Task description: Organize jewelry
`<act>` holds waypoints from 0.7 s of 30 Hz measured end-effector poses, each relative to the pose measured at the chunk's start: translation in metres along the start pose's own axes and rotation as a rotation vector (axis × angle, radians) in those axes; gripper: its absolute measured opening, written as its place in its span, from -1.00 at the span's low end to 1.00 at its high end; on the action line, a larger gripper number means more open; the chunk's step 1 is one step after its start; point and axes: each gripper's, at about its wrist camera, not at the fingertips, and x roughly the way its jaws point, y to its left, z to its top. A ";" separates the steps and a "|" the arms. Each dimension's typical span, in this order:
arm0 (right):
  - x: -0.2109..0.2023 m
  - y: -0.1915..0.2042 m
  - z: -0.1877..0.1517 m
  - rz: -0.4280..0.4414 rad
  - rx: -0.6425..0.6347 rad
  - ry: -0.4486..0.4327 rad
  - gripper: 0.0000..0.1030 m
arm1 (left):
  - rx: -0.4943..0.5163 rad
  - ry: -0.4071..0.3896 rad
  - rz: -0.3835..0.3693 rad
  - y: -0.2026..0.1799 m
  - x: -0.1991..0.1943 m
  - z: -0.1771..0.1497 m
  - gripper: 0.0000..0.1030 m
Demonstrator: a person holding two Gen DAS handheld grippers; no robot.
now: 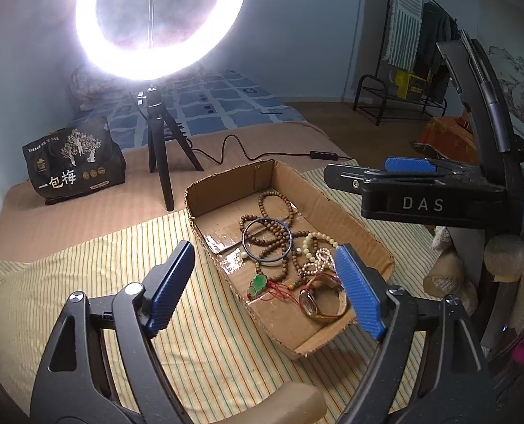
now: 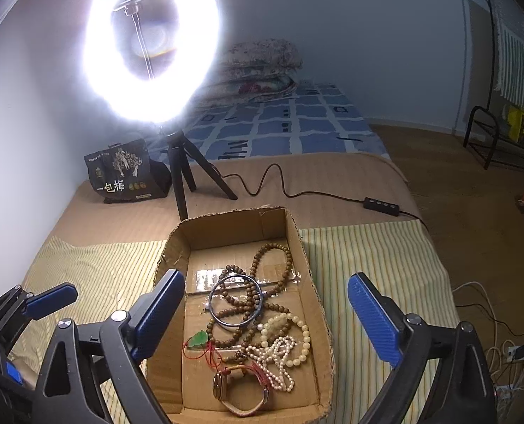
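A shallow cardboard box (image 1: 332, 198) (image 2: 177, 247) lies on a striped cloth and holds the jewelry. Inside are brown wooden bead strands (image 1: 279, 212) (image 2: 262, 265), a dark blue bangle (image 1: 290, 238) (image 2: 235, 304), cream bead and pearl strands (image 1: 318, 251) (image 2: 286, 353), a green pendant on red cord (image 1: 260, 282) (image 2: 200, 339) and a watch (image 1: 318, 304) (image 2: 237, 392). My left gripper (image 1: 265, 282) is open and empty above the box's near end. My right gripper (image 2: 265, 314) is open and empty over the box; it shows in the left wrist view (image 1: 385, 176).
A lit ring light on a black tripod (image 1: 163, 162) (image 2: 184, 176) stands behind the box. A black printed bag (image 1: 75, 162) (image 2: 124, 173) sits to its left. A cable with switch (image 1: 325, 155) (image 2: 382, 205) runs right. A bed edge drops to the floor on the right.
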 end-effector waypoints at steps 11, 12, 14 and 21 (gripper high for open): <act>-0.044 0.015 -0.011 -0.080 -0.038 -0.050 0.99 | 0.032 -0.048 0.046 0.000 -0.051 -0.013 0.76; -0.051 0.019 -0.013 -0.087 -0.046 -0.060 0.99 | 0.033 -0.054 0.050 0.001 -0.056 -0.015 0.81; -0.068 0.029 -0.018 -0.110 -0.066 -0.085 0.99 | 0.030 -0.069 0.056 0.003 -0.067 -0.019 0.84; -0.099 0.048 -0.032 -0.105 -0.087 -0.126 0.99 | 0.023 -0.091 0.064 0.006 -0.094 -0.033 0.86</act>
